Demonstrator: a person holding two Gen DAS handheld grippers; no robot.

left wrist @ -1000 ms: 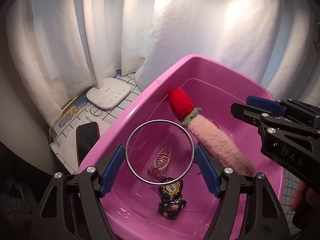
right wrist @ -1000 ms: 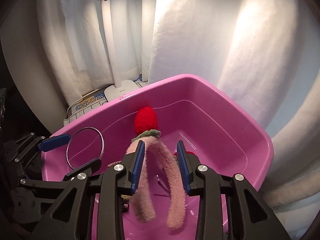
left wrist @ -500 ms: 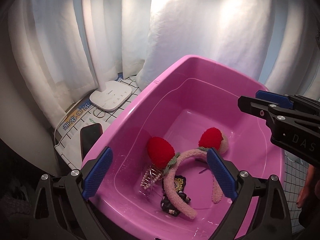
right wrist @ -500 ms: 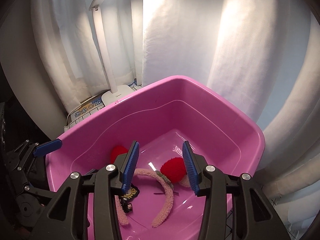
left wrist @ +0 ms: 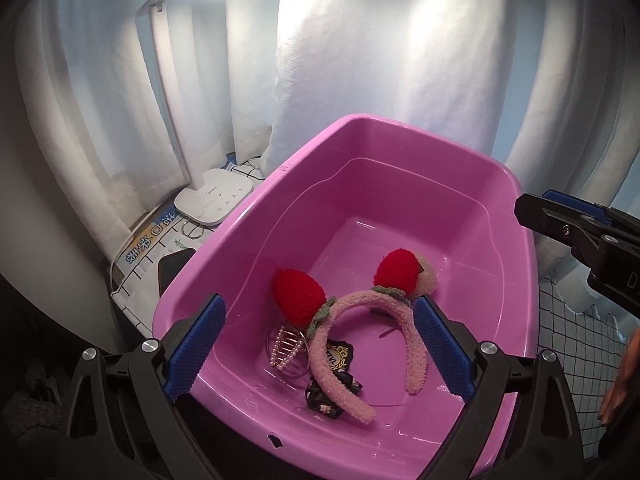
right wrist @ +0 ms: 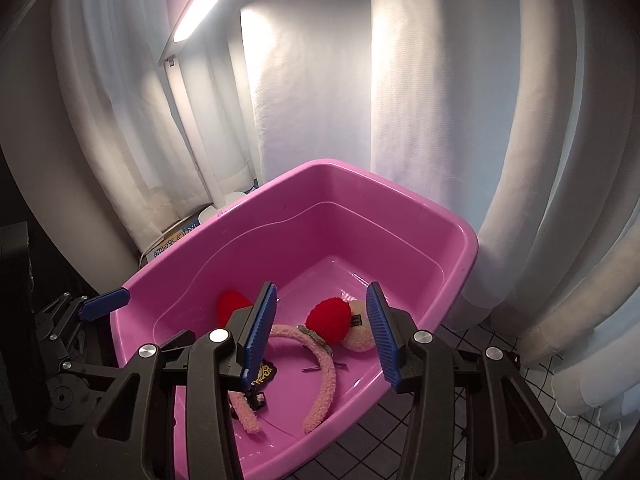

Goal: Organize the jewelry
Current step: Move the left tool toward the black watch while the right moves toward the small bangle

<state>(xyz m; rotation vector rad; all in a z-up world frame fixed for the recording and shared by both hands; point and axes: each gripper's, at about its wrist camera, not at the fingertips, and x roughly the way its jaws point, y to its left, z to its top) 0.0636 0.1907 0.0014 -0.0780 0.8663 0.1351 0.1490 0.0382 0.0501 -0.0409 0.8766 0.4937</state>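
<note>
A pink plastic basin [left wrist: 248, 240] holds a fuzzy pink headband [left wrist: 344, 300] with two red strawberry ears, lying flat. Beside it lie a thin metal ring [left wrist: 276, 340], a pearl hair clip [left wrist: 286, 350] inside the ring, and a black-and-gold hair tie [left wrist: 340, 360] partly under the band. My left gripper [left wrist: 319, 300] hangs above the basin's near side, open wide and empty. My right gripper [right wrist: 322, 286] is open above the basin [right wrist: 400, 188], with nothing between its pads; the headband [right wrist: 320, 356] lies well below them. Its tip also shows in the left wrist view, as the right gripper [left wrist: 560, 220].
White curtains close off the back. A white desk lamp's base [left wrist: 214, 196] stands left of the basin, with its lit head [right wrist: 208, 4] overhead. A dark phone [left wrist: 172, 268] lies by the basin's left rim. A grid-patterned cloth [left wrist: 580, 344] covers the table; a person's hand [left wrist: 624, 372] shows at the right edge.
The left gripper let go of the metal ring and the right let go of the headband. Both now lie in the basin. Both grippers opened and drew back and up.
</note>
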